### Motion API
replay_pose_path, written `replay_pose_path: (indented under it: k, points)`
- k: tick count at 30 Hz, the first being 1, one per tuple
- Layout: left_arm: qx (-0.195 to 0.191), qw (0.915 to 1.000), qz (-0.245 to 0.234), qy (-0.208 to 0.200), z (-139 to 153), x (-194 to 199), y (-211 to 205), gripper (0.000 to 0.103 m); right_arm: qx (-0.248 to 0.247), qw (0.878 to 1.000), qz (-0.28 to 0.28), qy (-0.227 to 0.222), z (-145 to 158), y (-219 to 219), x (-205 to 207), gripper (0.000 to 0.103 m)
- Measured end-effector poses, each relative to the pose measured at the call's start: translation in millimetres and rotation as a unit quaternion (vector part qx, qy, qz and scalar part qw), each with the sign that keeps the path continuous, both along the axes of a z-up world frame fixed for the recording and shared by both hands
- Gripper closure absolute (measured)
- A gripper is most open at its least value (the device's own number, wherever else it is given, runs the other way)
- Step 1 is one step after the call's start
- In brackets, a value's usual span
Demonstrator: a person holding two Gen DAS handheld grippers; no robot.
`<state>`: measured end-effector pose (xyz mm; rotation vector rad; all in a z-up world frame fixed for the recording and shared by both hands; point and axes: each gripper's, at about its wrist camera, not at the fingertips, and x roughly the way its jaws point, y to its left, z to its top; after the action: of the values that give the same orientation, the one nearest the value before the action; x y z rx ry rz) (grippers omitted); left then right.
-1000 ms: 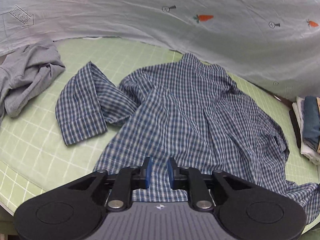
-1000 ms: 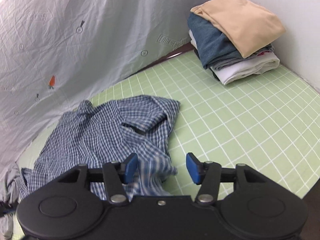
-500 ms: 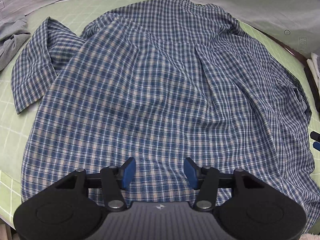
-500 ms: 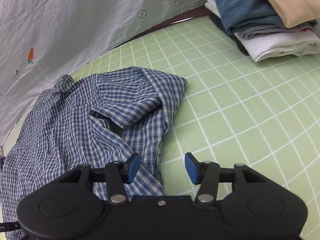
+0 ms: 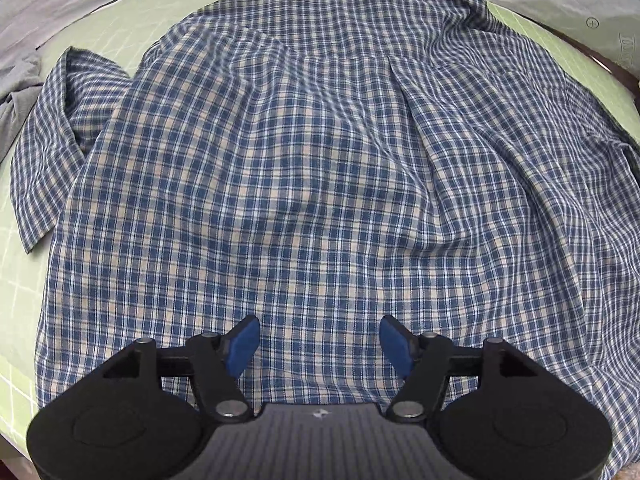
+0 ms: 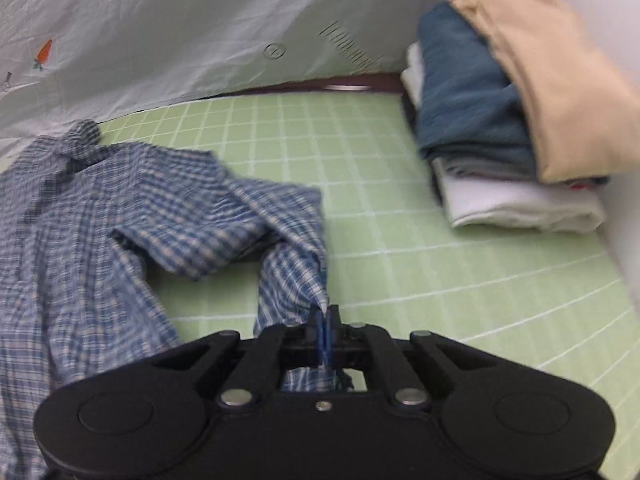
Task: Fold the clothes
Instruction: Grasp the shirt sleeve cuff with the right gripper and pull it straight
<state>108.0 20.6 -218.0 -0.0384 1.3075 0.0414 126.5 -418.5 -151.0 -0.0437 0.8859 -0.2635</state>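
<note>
Blue-and-white checked cotton shirt (image 5: 320, 184) lies spread back-up on the green gridded mat (image 6: 440, 280) — unfolded, folded garment stack (image 6: 508, 120) at two o'clock — left gripper (image 5: 319, 340) gaping above its hem, right gripper (image 6: 325, 332) clenched on a sleeve edge.

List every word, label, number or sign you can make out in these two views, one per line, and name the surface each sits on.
No word reads with certainty.
Stamped box on the white sheet, left wrist view: cut by the edge, unreadable.
Circled plus sign on the same sheet.
Streaked dark print on the sheet, right wrist view: blurred, unreadable.
Circled mark: sign inside unclear.
Carrot picture: no text.
Plaid shirt, folded stack: no lettering seen.
</note>
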Motion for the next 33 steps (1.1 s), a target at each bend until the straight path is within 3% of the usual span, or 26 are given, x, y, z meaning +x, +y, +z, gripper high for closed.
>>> replay_pose_path:
  k: [2, 4, 5, 7, 12, 14, 16, 19, 22, 24, 27, 32, 33]
  points:
    - [0.005, 1.0000, -0.004, 0.001, -2, 1, -3, 0.023, -0.094, 0.995, -0.031, -0.015, 9, -12, -1, 0.101]
    - [0.007, 1.0000, -0.006, 0.004, -4, 3, -5, 0.017, -0.138, 0.988, -0.064, -0.016, 10, -26, 2, 0.096]
    - [0.007, 0.9999, -0.006, 0.007, -5, 5, -5, 0.014, -0.128, 0.989, -0.077, -0.013, 9, -35, 2, 0.092]
    - [0.008, 0.9998, -0.008, 0.014, -7, 9, -6, 0.008, -0.099, 0.989, -0.107, -0.015, 7, -49, 0, 0.071]
    - [0.008, 0.9993, -0.017, 0.034, -10, 24, -6, 0.000, -0.031, 0.987, -0.149, -0.047, -2, -49, -14, 0.058]
    - [0.008, 0.9988, -0.025, 0.041, -10, 31, -6, 0.000, -0.044, 0.988, -0.143, -0.034, -13, -38, -11, 0.053]
    - [0.008, 0.9982, -0.035, 0.048, -9, 36, -6, 0.000, -0.089, 0.988, -0.126, -0.006, -25, -26, -5, 0.049]
    - [0.008, 0.9976, -0.046, 0.050, -8, 38, -5, 0.000, -0.183, 0.977, -0.106, 0.024, -40, -15, 0, 0.043]
    - [0.008, 0.9977, -0.046, 0.049, -8, 43, -7, 0.000, -0.235, 0.967, -0.091, 0.030, -44, -17, 1, 0.032]
    - [0.007, 0.9979, -0.044, 0.048, -8, 19, -4, 0.000, -0.268, 0.960, -0.080, 0.030, -42, -21, 2, 0.028]
    - [0.006, 0.9979, -0.042, 0.048, -8, 11, -4, 0.000, -0.300, 0.953, -0.037, 0.030, -41, -25, 5, 0.017]
    - [0.007, 0.9978, -0.043, 0.049, -5, 20, -8, 0.000, -0.327, 0.943, 0.023, 0.055, -49, -30, 12, 0.020]
    - [0.007, 0.9978, -0.043, 0.049, -5, 22, -9, 0.000, -0.340, 0.939, 0.021, 0.048, -48, -30, 11, 0.035]
